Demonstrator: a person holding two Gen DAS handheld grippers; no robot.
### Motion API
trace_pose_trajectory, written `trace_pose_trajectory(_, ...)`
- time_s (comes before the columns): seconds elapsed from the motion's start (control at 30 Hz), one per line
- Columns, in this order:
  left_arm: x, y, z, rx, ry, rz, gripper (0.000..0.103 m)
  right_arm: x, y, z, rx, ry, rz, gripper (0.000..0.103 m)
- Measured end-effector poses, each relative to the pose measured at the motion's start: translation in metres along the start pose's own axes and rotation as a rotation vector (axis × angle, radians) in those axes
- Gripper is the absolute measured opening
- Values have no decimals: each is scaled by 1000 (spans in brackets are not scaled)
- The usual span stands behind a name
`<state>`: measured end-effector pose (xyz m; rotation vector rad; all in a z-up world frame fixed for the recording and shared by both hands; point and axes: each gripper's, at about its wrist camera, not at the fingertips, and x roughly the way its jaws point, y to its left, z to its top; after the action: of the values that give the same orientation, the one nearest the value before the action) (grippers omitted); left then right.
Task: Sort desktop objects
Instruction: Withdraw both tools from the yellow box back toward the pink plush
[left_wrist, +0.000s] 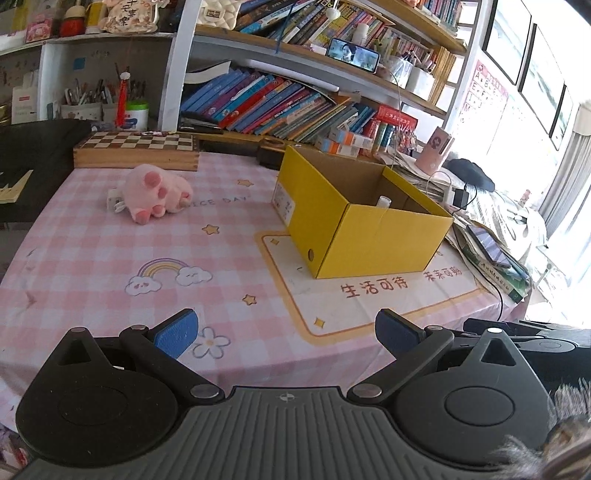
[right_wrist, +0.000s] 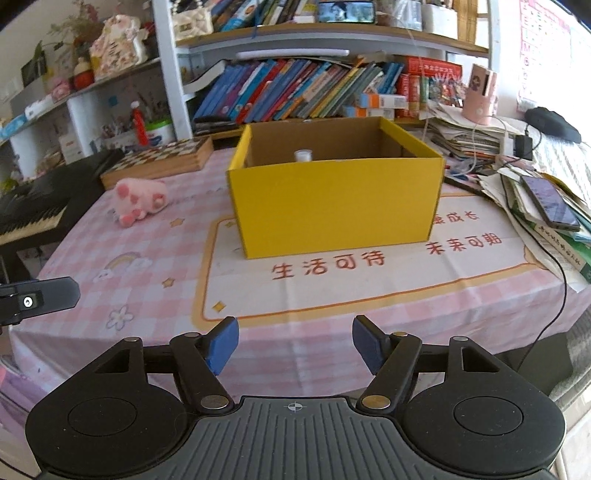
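- The left gripper hangs over the near edge of the bench, which is covered in a pink checked cloth; its jaws are spread wide and hold nothing.
- The right gripper sits at the same near edge, jaws likewise spread and empty.
- The soft pink plush toy with darker pink paw pads lies on its side at the far left of the bench, well apart from both grippers, and looks like the one loose thing left to sort.
- Its long axis runs roughly left to right across the left camera's view, with a white tag at its left end.
- The open yellow cardboard box stands ahead of the right gripper, to the right of the toy; a small white-capped container shows inside it.
- Judging by the layout, the left gripper is nearer the toy and would reach forward and leftward.
- Readable print on the cloth: "ICE DAY" beside the toy, and red Chinese characters "生活可待" and "未来可期" in front of the box.
- A wooden chessboard box sits behind the toy.
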<state>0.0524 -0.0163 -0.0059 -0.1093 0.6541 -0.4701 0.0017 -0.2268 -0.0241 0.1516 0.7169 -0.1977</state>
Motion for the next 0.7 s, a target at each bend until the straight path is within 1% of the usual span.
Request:
trace_pose_trajectory(0.23, -14, 16, -10, -15, 6, 15, 103, 0, 22, -6, -38, 20, 31, 74)
trace_pose_trajectory(0.7, -43, 58, -20, -80, -18, 94, 103, 7, 73, -8, -121, 46, 119, 74)
